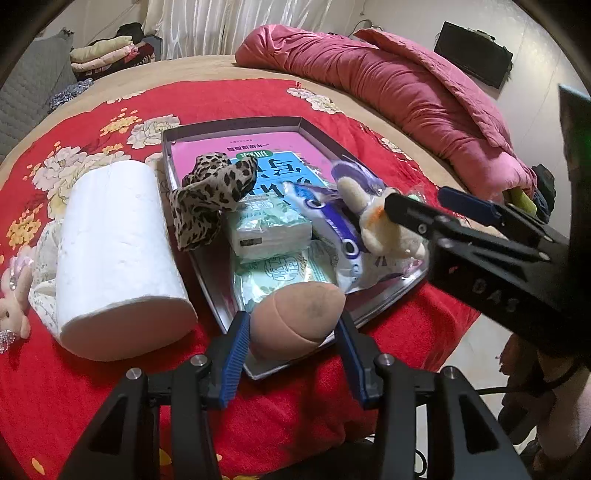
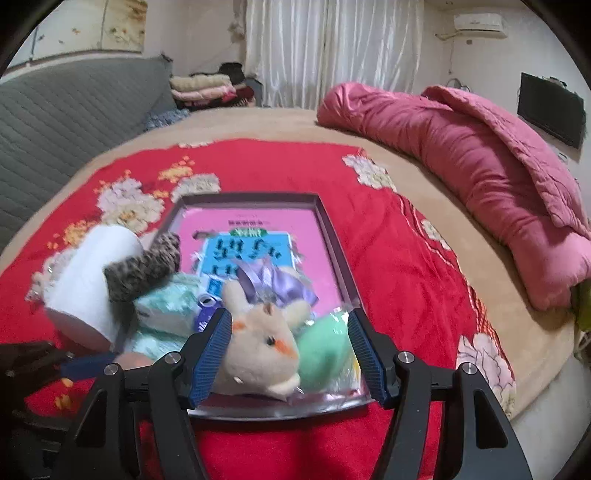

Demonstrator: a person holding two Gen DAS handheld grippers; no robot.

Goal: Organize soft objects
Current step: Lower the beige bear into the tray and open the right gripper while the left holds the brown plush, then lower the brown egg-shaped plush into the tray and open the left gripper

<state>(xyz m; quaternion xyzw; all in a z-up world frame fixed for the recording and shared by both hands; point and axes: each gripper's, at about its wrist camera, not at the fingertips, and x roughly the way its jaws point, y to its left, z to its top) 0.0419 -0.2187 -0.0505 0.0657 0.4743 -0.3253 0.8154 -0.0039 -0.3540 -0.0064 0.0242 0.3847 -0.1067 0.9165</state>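
A grey quilted headboard (image 2: 66, 110) ran along the far left of the room, with a stack of folded clothes (image 2: 207, 88) at its far end and white curtains (image 2: 332, 51) behind. The round bed (image 2: 266, 123) had a tan cover, and a red blanket with pale flower prints (image 1: 229, 99) lay across its near half.

At the left edge of the blanket lay a small pink plush rabbit (image 1: 13, 295), touching a lacy white cloth (image 1: 44, 258). Just right of it rested a thick white roll of tissue paper (image 1: 118, 258), lying on its side against the left wall of a shallow grey rectangular tray (image 1: 306, 127).

In the tray lay a pink and blue book (image 1: 266, 147), a leopard-print fabric scrunchie (image 1: 210, 195), green tissue packs (image 1: 266, 229) and a purple and white plastic packet (image 1: 332, 221). At the tray's near edge, the left gripper (image 1: 293, 328) pinched a tan egg-shaped makeup sponge (image 1: 295, 321), its blue pads against both sides.

Further right, the right gripper (image 2: 290, 350) stood spread around a cream plush rabbit (image 2: 262, 354) resting in the tray's near right corner; the left pad touched it and the right pad stood clear. A green egg-shaped sponge in clear wrap (image 2: 325, 354) lay just right of the rabbit.

A rumpled pink quilt (image 2: 480, 166) was heaped along the far right of the bed, and a black screen (image 2: 550, 107) hung on the right wall below an air conditioner (image 2: 480, 24).
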